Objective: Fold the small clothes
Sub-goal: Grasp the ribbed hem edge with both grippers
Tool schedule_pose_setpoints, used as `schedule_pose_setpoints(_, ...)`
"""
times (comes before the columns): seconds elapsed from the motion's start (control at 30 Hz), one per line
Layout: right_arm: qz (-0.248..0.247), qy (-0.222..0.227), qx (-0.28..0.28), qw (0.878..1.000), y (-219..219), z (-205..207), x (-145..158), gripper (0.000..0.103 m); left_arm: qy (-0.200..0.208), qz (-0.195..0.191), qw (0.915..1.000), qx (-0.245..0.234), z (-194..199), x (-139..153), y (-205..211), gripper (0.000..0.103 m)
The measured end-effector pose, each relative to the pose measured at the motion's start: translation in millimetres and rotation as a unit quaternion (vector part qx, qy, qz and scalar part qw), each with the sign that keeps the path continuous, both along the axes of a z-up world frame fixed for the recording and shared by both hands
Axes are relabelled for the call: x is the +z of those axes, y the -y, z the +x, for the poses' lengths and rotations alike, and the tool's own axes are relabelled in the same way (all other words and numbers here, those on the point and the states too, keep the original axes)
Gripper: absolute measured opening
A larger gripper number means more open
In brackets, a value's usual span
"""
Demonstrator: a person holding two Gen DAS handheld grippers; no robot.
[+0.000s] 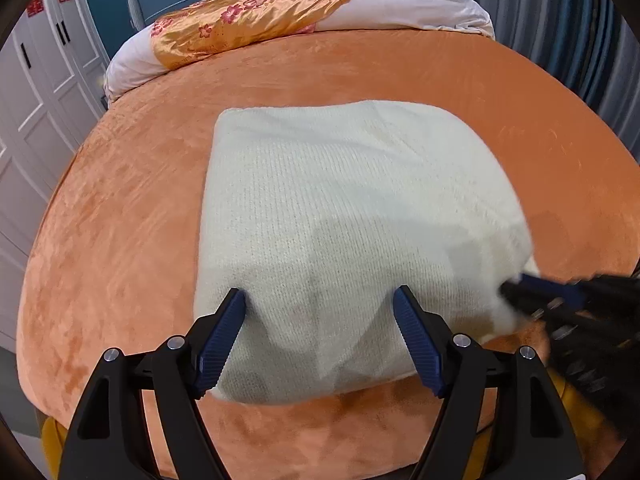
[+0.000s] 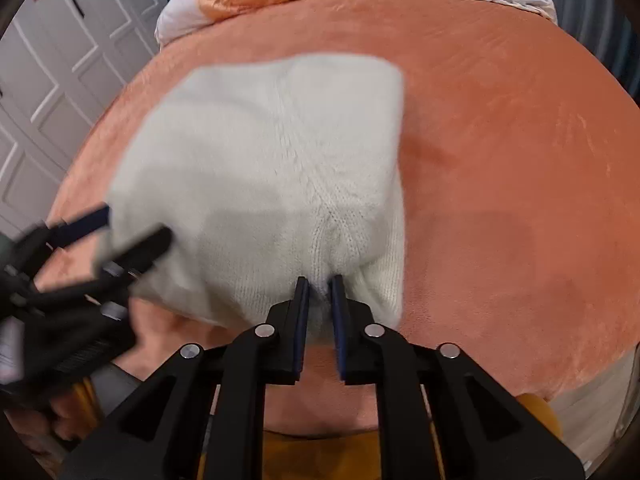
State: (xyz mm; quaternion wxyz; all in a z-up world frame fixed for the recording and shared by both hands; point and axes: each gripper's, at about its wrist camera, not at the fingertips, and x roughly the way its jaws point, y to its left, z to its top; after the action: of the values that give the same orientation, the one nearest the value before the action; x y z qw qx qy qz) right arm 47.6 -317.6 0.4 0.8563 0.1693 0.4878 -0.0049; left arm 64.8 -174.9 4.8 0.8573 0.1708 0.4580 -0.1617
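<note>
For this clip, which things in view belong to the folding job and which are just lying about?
Part of the job:
- white knitted garment, lying on the orange bed cover
- right gripper, its fingers pinching the garment's near edge
- left gripper, fingers spread wide at the near edge

Just lying about:
- gold floral quilt at the bed's head
- white wardrobe doors

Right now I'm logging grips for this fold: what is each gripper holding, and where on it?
The right gripper pinches the white knit garment at its near edge. The left gripper is open, its fingers straddling the near edge, holding nothing.
</note>
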Motion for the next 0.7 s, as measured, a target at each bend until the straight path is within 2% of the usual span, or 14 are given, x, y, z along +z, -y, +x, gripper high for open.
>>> schedule_pose_setpoints(0.13, 0.008, 0.019, 0.003, 1.0, 1, 6, 14, 0.012, 0.001, 0.0, 1.0, 0.003, 0, 0, 1, 0.073)
schedule_pose_setpoints(0.3, 0.015, -0.016, 0.027, 0.999, -6, 20, -18, 0.01, -0.004, 0.0, 1.0, 0.006, -1, 1, -1, 0.074)
schedule_pose_setpoints(0.37, 0.005, -0.019, 0.029, 0.999, -9, 20, -9, 0.011, -0.011, -0.009, 0.9998, 0.013, -1, 7, -10, 0.074)
schedule_pose_setpoints(0.47, 0.004, 0.006, 0.037, 0.999, -17, 20, 24, 0.013, -0.014, -0.027, 0.9991, 0.031, 0, 19, -32, 0.074)
schedule_pose_setpoints(0.57, 0.042, 0.032, 0.063, 0.997, -29, 28, 43, 0.013, -0.013, -0.033, 0.9978, 0.056, 0, 27, -58, 0.074)
schedule_pose_setpoints(0.63, 0.043, 0.026, 0.085, 0.995, -48, 41, 40, 0.013, -0.017, -0.032, 0.9967, 0.073, 1, 28, -73, 0.074)
schedule_pose_setpoints(0.7, 0.033, -0.009, 0.107, 0.994, -70, 57, 15, 0.015, -0.018, -0.031, 0.9958, 0.084, 3, 28, -84, 0.074)
